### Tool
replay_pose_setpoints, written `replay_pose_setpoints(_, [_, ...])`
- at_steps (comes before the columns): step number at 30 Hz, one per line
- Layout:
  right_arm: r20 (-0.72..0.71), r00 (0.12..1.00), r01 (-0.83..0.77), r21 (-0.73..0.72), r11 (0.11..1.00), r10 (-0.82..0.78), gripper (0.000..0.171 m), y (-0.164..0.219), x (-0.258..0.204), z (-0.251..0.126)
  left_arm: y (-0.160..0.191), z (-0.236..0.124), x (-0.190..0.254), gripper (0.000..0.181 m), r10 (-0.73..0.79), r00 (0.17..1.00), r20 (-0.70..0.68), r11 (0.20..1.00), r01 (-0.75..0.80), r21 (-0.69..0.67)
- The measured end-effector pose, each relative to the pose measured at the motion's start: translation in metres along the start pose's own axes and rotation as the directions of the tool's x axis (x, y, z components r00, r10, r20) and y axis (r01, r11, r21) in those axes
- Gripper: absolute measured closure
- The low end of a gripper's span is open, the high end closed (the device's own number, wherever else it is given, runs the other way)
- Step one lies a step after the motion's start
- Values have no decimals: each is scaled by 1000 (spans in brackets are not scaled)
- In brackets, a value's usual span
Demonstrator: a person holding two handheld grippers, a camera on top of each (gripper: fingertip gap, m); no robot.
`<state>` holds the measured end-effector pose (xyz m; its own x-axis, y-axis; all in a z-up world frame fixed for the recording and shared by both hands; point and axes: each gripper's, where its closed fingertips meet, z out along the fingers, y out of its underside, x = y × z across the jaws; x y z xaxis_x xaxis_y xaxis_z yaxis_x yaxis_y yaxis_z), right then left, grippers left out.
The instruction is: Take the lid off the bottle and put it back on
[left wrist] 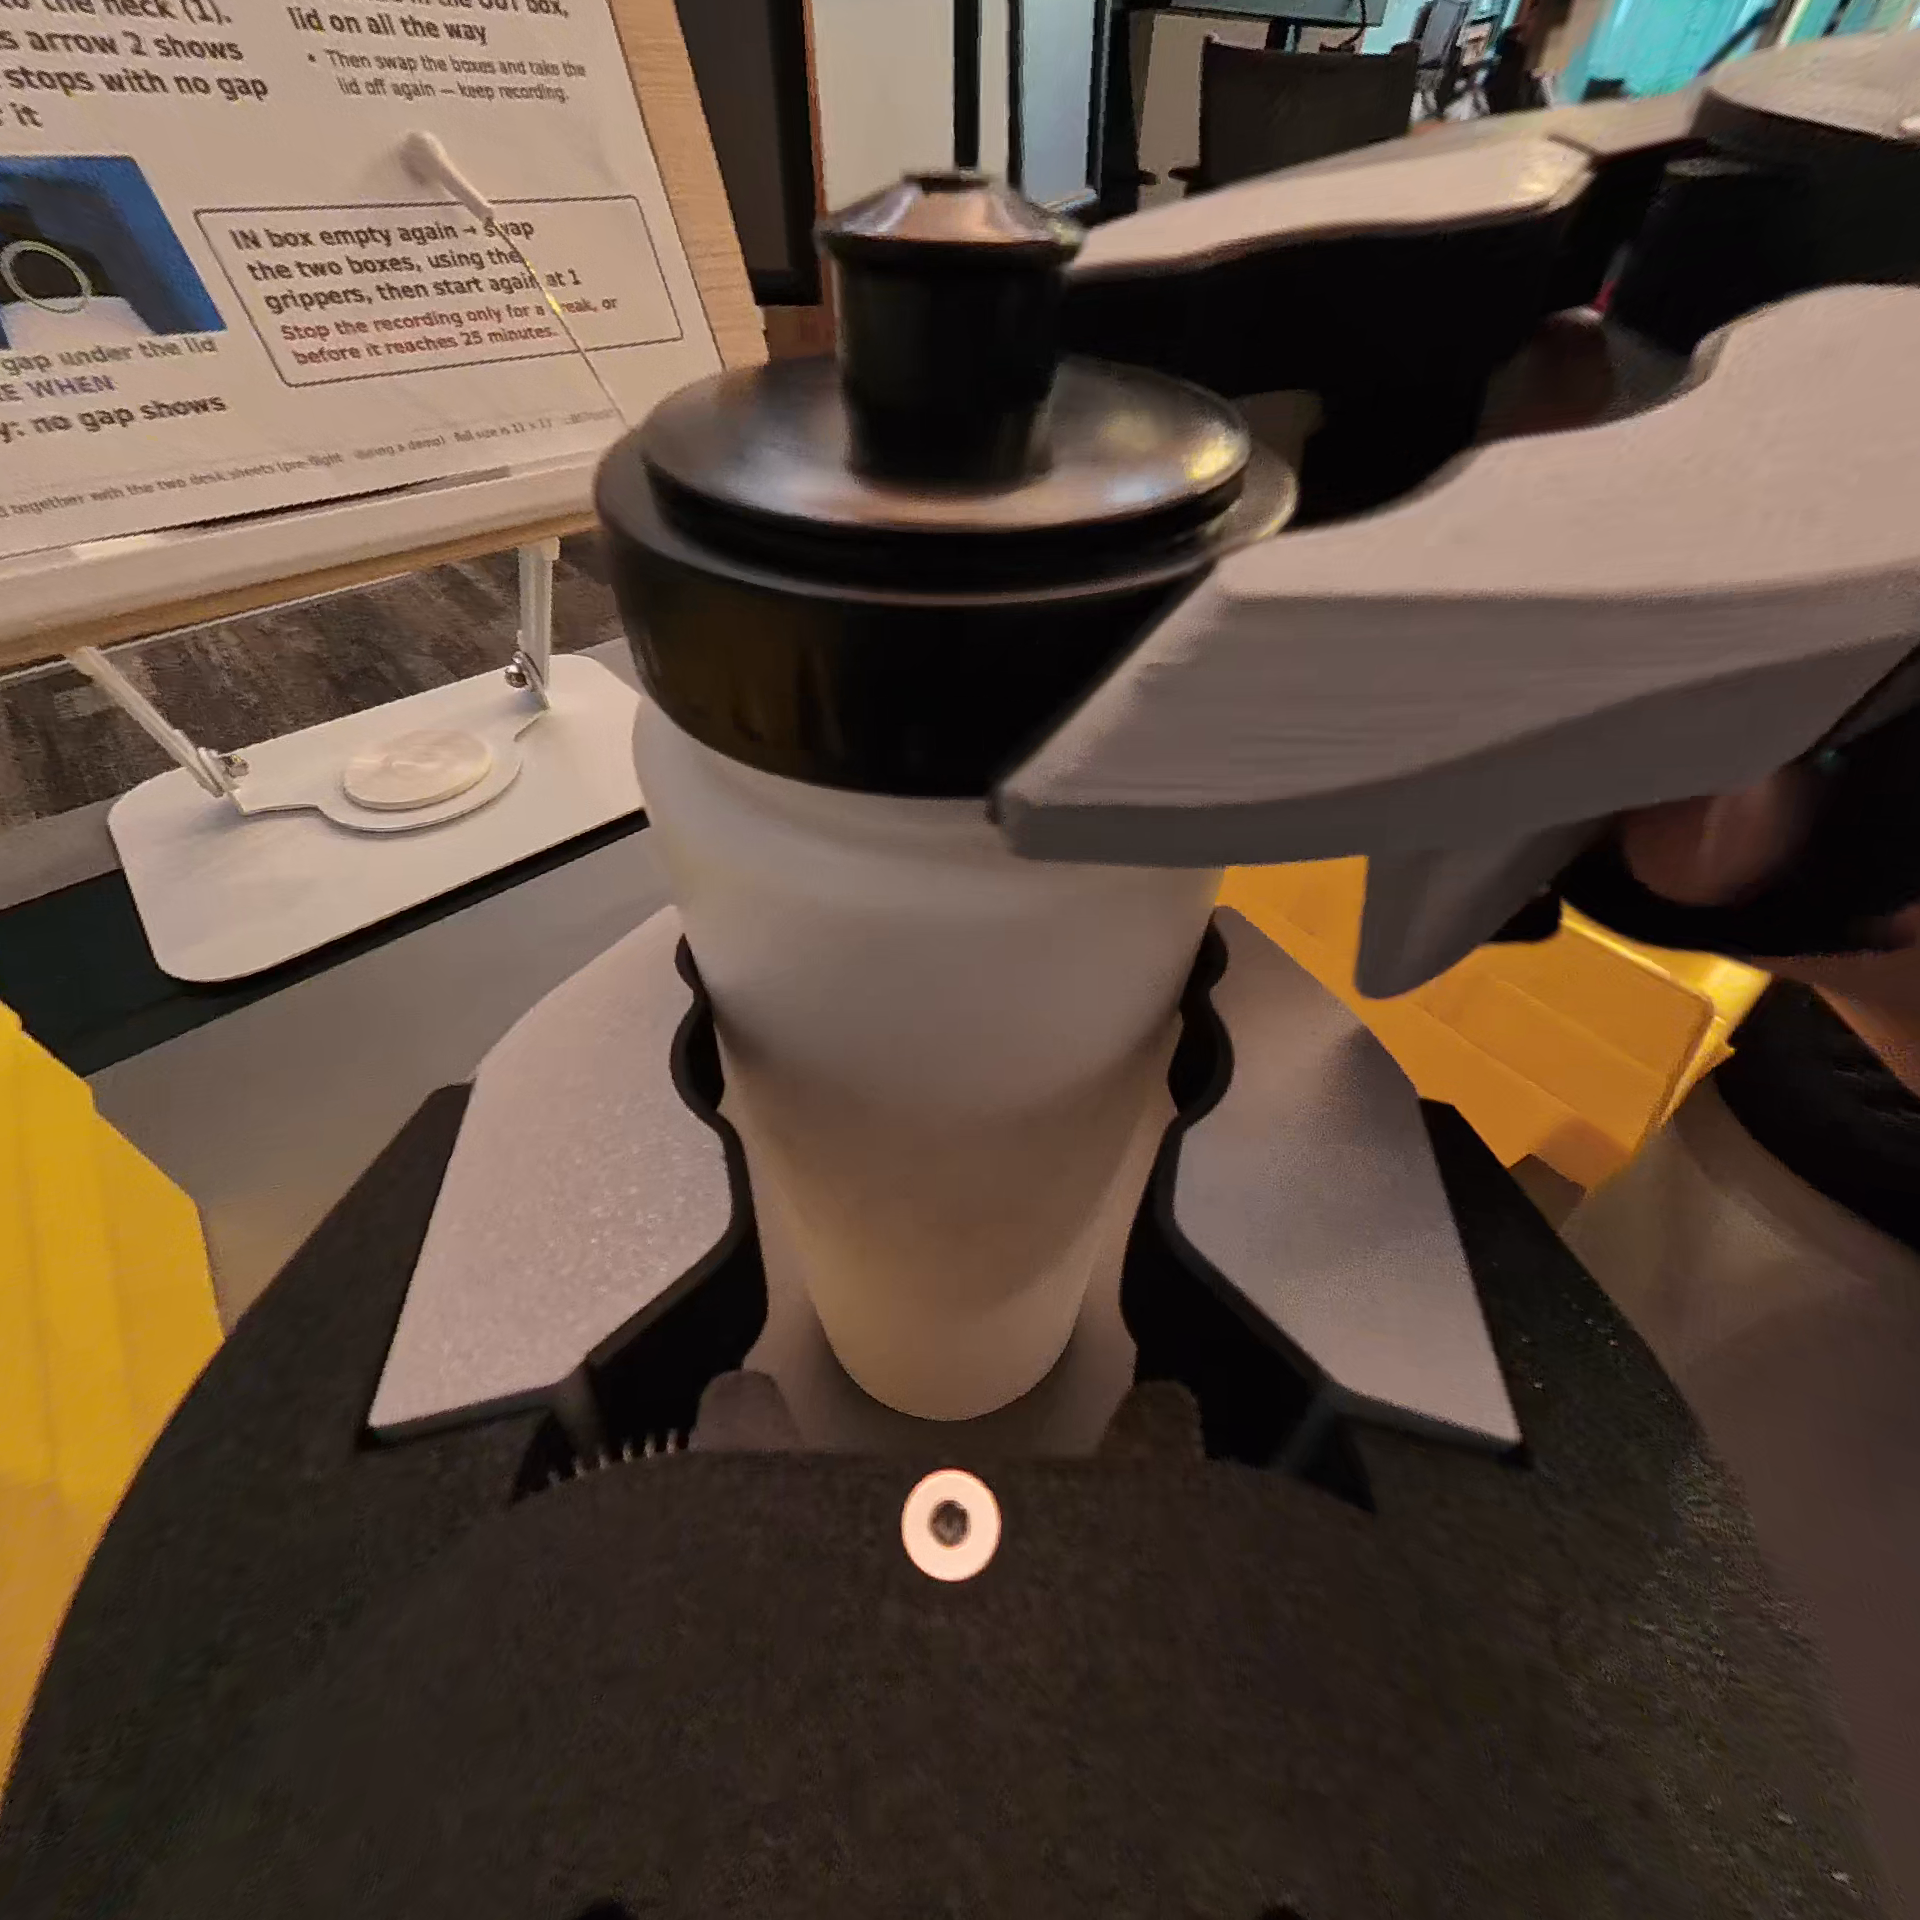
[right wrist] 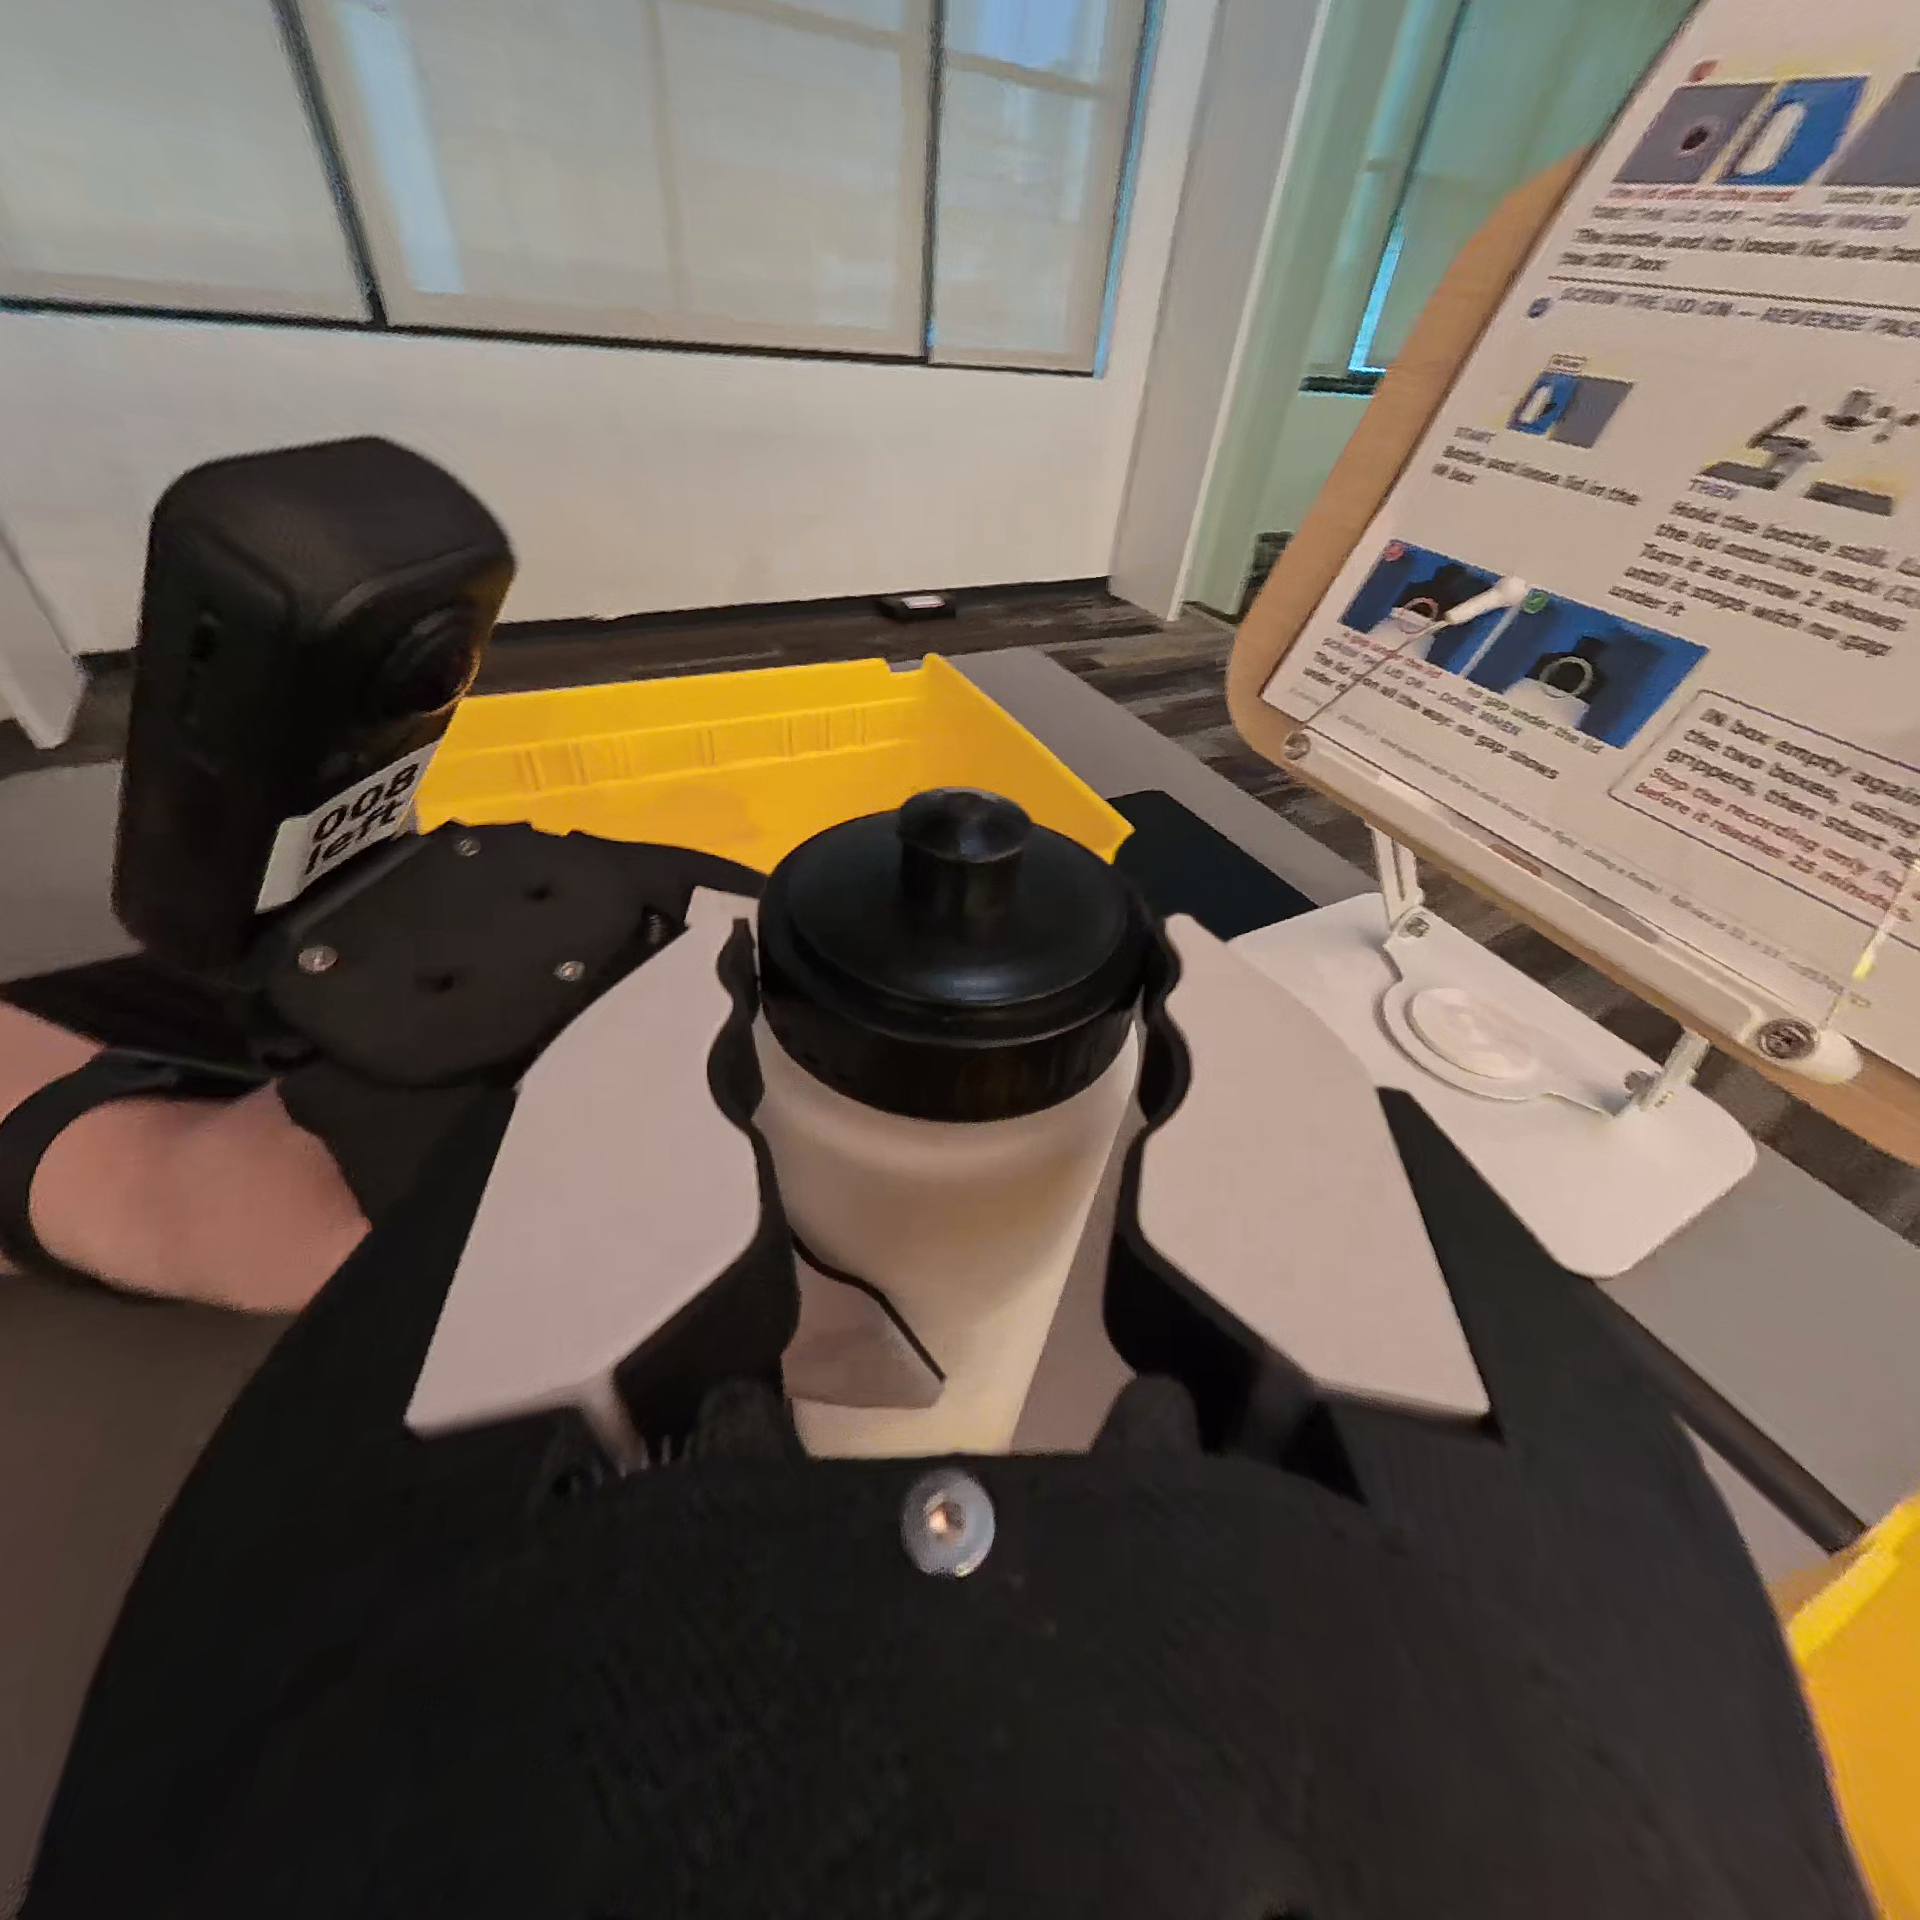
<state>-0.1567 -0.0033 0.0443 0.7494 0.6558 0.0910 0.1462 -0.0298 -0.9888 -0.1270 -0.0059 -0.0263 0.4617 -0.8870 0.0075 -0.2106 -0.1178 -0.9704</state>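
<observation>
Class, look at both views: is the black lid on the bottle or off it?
On. The lid sits on the white bottle, its skirt covering the neck; the right gripper flanks it.

Between my left tongs (left wrist: 951,1049), grey-faced with black inner pads on a black body, the bottle (left wrist: 940,1039) is frosted white. Its lid (left wrist: 914,582) is glossy black, gripped by my right tongs (right wrist: 951,1049), coloured the same. Yellow bins (right wrist: 748,748) lie beyond and beside them. The sheet stand (right wrist: 1538,1132) past the bottle is white, its board (right wrist: 1351,540) pale wood, the sheet (right wrist: 1704,520) white with blue photos.
</observation>
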Motion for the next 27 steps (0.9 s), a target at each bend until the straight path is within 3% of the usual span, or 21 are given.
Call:
replay_pose_setpoints(4, [189, 982, -2, 6, 1000, 1, 94, -2, -2, -7, 0, 2, 6, 95, 33, 998, -50, 999, -33, 1])
replay_pose_setpoints(9, [276, 961, -31, 25, 999, 23, 98, -1, -2, -12, 0, 3, 13, 95, 60, 994, -96, 998, -61, -3])
replay_pose_setpoints(12, [211, 977, -34, 14, 999, 30, 98, -1, -1, -8, 0, 3, 9, 95, 37, 997, -67, 999, -37, -9])
replay_pose_setpoints(18, [-83, 995, -50, 52, 997, 55, 98, -3, 1, 0, 1, 0, 2, 95, 4, 1000, 8, 1000, -4, -19])
replay_pose_setpoints(20, [-90, 995, -45, 34, 998, 48, 98, -3, 1, -1, 1, 0, 2, 95, 2, 1000, 4, 1000, -2, -20])
replay_pose_setpoints(27, [238, 971, -33, -5, 999, 34, 94, -3, -4, -10, 0, 3, 22, 95, 45, 989, -144, 999, -47, -10])
